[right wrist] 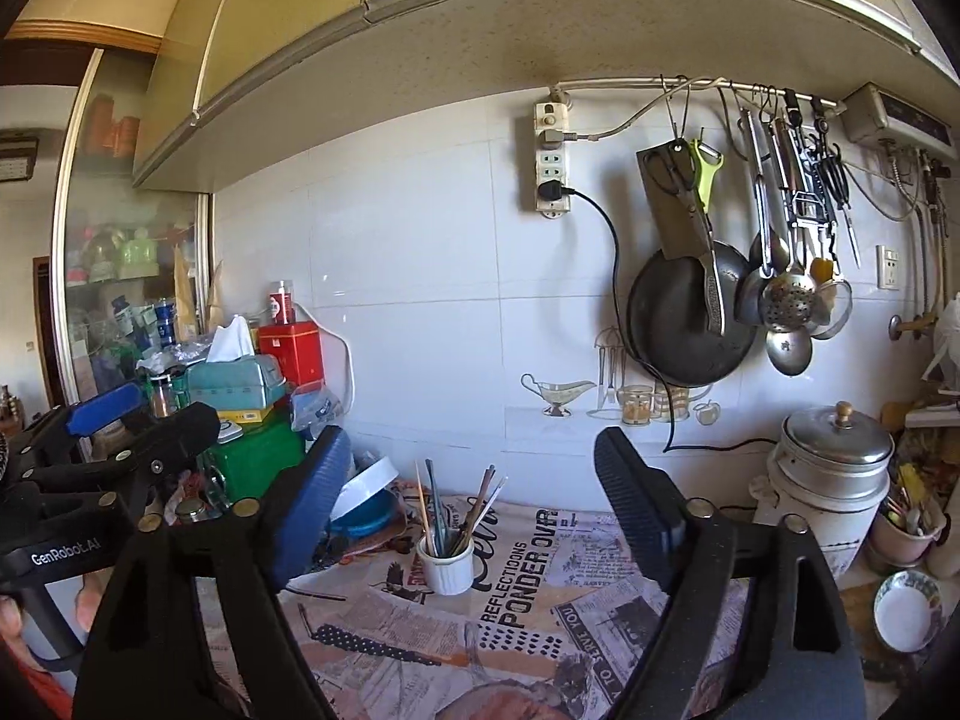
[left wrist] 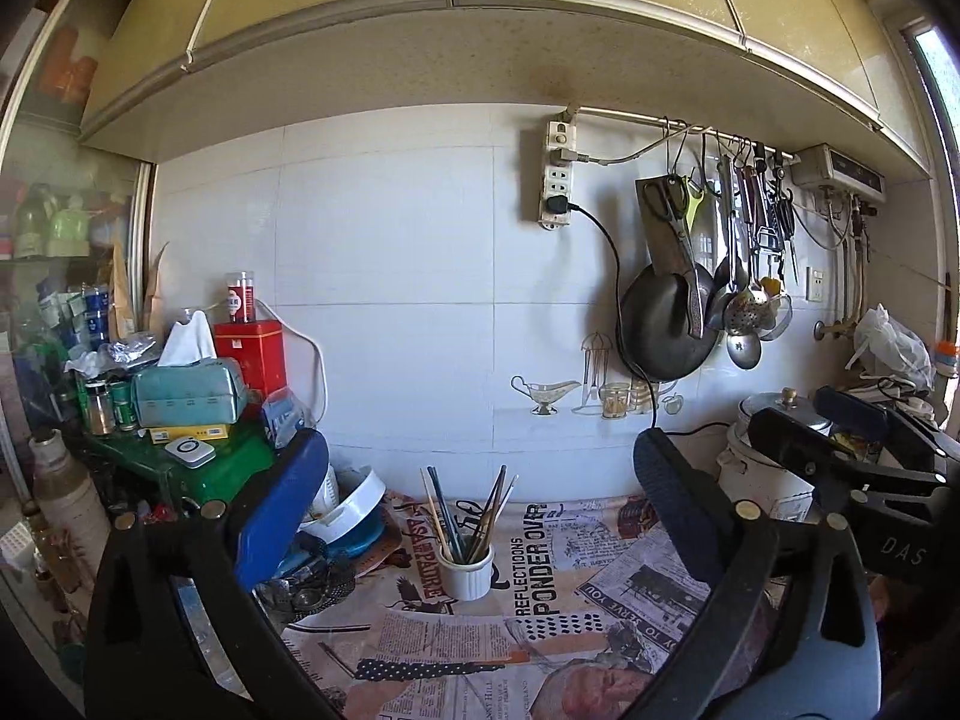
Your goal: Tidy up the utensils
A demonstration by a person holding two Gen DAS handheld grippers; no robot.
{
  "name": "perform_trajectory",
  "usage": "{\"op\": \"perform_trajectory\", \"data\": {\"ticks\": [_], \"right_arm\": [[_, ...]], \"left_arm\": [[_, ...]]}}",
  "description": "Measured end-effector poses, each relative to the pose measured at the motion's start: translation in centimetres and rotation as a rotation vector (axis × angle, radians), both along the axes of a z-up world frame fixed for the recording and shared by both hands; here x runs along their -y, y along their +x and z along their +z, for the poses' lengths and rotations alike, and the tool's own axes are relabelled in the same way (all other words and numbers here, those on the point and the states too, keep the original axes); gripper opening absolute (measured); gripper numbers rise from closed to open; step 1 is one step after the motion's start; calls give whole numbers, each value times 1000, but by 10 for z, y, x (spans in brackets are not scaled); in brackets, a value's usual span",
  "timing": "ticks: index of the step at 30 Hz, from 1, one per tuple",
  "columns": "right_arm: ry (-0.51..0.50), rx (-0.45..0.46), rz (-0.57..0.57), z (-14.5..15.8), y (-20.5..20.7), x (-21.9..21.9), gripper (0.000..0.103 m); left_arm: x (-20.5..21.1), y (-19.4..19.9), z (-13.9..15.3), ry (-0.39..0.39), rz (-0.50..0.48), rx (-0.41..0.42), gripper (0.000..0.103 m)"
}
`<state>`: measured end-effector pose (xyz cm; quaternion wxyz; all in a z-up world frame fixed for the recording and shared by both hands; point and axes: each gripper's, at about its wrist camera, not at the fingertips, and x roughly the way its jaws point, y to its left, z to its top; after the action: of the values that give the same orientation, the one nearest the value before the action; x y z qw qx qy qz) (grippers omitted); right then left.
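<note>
A small white ribbed cup holding several chopsticks stands on the newspaper-covered counter, near the back wall. It also shows in the right wrist view. My left gripper is open and empty, held above the counter with the cup between its fingers' line of sight. My right gripper is open and empty too, at about the same distance from the cup. Each gripper shows at the edge of the other's view, the right gripper and the left gripper.
Hanging utensils, a pan and a cleaver hang from a wall rail at right. A rice cooker stands at back right, with a pot of utensils and a small bowl. Boxes, tins and a tissue box crowd the left; white and blue bowls lie beside them.
</note>
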<state>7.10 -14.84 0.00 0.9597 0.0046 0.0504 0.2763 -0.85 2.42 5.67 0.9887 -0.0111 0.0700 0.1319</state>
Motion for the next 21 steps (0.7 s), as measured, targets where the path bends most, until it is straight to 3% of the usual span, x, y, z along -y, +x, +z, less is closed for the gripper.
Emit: {"op": "perform_trajectory", "data": {"ticks": [4, 21], "right_arm": [[-4, 43, -43, 1, -13, 2, 103], [-18, 29, -51, -3, -21, 1, 103]], "left_arm": [[-4, -8, -4, -27, -7, -8, 102], [-18, -1, -14, -79, -4, -28, 102]]}}
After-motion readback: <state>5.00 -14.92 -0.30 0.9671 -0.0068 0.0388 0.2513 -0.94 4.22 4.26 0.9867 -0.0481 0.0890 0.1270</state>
